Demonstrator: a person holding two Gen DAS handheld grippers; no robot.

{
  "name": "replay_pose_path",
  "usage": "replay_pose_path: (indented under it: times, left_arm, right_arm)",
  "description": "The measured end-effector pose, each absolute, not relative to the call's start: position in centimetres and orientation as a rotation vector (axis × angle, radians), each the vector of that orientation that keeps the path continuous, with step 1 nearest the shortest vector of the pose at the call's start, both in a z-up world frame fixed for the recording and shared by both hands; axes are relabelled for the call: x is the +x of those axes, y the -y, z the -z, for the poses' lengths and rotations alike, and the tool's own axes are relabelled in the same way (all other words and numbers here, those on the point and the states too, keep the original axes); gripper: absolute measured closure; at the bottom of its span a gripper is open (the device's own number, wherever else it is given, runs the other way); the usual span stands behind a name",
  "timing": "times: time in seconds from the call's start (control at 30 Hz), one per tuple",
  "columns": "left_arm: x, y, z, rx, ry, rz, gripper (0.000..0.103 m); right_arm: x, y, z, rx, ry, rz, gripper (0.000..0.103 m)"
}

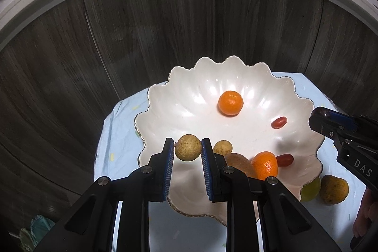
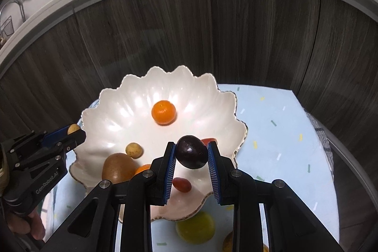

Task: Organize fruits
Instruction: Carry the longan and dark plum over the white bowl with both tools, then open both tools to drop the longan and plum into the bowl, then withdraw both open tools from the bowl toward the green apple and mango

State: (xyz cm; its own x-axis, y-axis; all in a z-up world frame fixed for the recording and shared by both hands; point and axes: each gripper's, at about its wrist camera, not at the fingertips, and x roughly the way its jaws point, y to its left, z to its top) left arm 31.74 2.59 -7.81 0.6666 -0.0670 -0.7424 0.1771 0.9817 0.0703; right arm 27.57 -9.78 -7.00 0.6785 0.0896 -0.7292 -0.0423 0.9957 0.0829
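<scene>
Fruits are going into the white scalloped bowl (image 1: 200, 96), and through my left wrist camera my left claw (image 1: 187, 148) is clamped on a small tan round fruit (image 1: 188, 147), held over the bowl's near-left rim, while an orange (image 1: 230, 102) already sits near the bowl's middle. Through my right wrist camera my right claw (image 2: 191, 152) grips a dark plum (image 2: 191, 152) above the bowl's near side. I judge both are at the drop step: next, lower gently, part the jaws, then fetch the yellow-green fruit (image 2: 195, 227) lying on the blue cloth (image 2: 278, 134) by the bowl's near edge.

Kiwi (image 1: 239, 163) half-hidden (behind claw)
</scene>
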Motion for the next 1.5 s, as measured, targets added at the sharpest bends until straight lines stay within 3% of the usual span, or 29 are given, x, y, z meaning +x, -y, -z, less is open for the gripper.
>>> replay_pose_path:
  times: [0.23,0.4,0.47,0.53,0.63,0.87,1.5]
  left_arm:
    - [32.1,-2.6,8.5,0.128,-0.854,0.142,0.078]
    - [31.9,-2.8,8.3,0.127,-0.840,0.135,0.058]
    - [31.8,-2.8,8.2,0.127,-0.835,0.130,0.048]
    - [31.7,-2.9,8.1,0.125,-0.830,0.126,0.046]
    - [31.5,-3.0,7.9,0.125,-0.824,0.117,0.037]
    - [30.8,-3.2,7.0,0.121,-0.792,0.082,0.017]
    - [28.2,-2.3,4.2,0.126,-0.747,0.086,0.012]
  right_arm:
    - [28.1,9.8,7.6,0.066,-0.858,-0.078,0.074]
    - [28.1,9.8,7.6,0.058,-0.868,-0.073,0.073]
    - [28.1,9.7,7.6,0.053,-0.866,-0.069,0.064]
    - [27.9,9.8,7.3,0.047,-0.847,-0.053,0.044]
    - [27.6,9.7,6.9,0.037,-0.827,-0.046,0.036]
    - [27.1,9.7,6.2,0.033,-0.811,-0.042,0.030]
    - [24.4,10.3,3.4,0.037,-0.758,-0.035,0.029]
